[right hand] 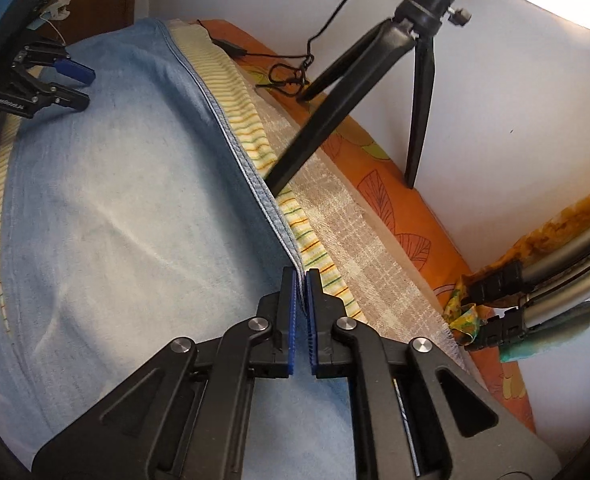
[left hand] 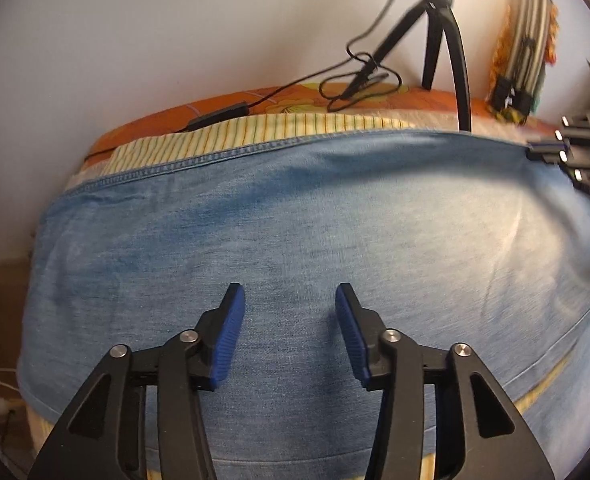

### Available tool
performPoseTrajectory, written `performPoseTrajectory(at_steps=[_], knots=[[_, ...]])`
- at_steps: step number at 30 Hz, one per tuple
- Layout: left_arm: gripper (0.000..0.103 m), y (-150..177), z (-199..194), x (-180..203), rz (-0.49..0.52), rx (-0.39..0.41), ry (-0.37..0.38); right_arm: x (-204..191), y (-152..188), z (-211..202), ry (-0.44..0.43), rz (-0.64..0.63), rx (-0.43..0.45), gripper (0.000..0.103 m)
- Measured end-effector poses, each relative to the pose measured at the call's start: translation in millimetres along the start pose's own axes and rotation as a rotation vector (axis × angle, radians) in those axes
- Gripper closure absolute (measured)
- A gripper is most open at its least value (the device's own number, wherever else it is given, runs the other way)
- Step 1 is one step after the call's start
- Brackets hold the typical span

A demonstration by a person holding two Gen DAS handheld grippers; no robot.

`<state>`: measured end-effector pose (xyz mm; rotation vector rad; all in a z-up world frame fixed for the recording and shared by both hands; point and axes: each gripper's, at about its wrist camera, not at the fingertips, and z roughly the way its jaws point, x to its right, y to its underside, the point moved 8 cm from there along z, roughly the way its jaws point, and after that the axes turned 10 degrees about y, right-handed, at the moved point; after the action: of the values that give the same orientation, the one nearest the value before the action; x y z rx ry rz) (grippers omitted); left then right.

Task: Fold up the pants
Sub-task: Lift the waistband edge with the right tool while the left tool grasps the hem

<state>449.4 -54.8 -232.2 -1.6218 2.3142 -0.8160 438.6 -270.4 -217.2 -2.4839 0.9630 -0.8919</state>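
The right tongs point(right hand: 302, 280) clamp the stitched seam edge of the blue jeans point(right hand: 115, 200), which lie spread flat over a striped sheet point(right hand: 247, 120) on a bed, a black tripod point(right hand: 375, 80) standing behind. The left tongs point(left hand: 289, 300) hang half open above bare denim, gripping nothing, both tools tilted steeply downward. The denim looks soft but fairly heavy; its thick seams and hems probably offer the surest hold.
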Motion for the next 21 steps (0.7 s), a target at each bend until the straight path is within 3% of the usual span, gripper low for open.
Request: performPoseTrajectory(at_steps=[4,6,10,15,19,21], knots=[[0.049,-19,-24,-13,-0.105,0.053,0.052,-5,-4,-47,-0.009,0.019,0.068,0.098],[0.041,-29,-35,-20,-0.184,0.079,0.110,-15,-2,-68,-0.031,0.016,0.087,0.098],[0.041,-44,-42,-34,-0.321,0.096,0.188,-48,11,-98,-0.070,-0.004,0.102,0.098],[0.041,-43,-14,-40,-0.474,-0.005,0.218,-99,31,-120,-0.150,-0.054,0.099,0.098],[0.041,-32,18,-42,-0.534,-0.113,0.161,-122,44,-127,-0.175,-0.095,0.095,0.098],[0.041,-28,26,-43,-0.554,-0.126,0.151,-126,47,-127,-0.175,-0.104,0.098,0.098]])
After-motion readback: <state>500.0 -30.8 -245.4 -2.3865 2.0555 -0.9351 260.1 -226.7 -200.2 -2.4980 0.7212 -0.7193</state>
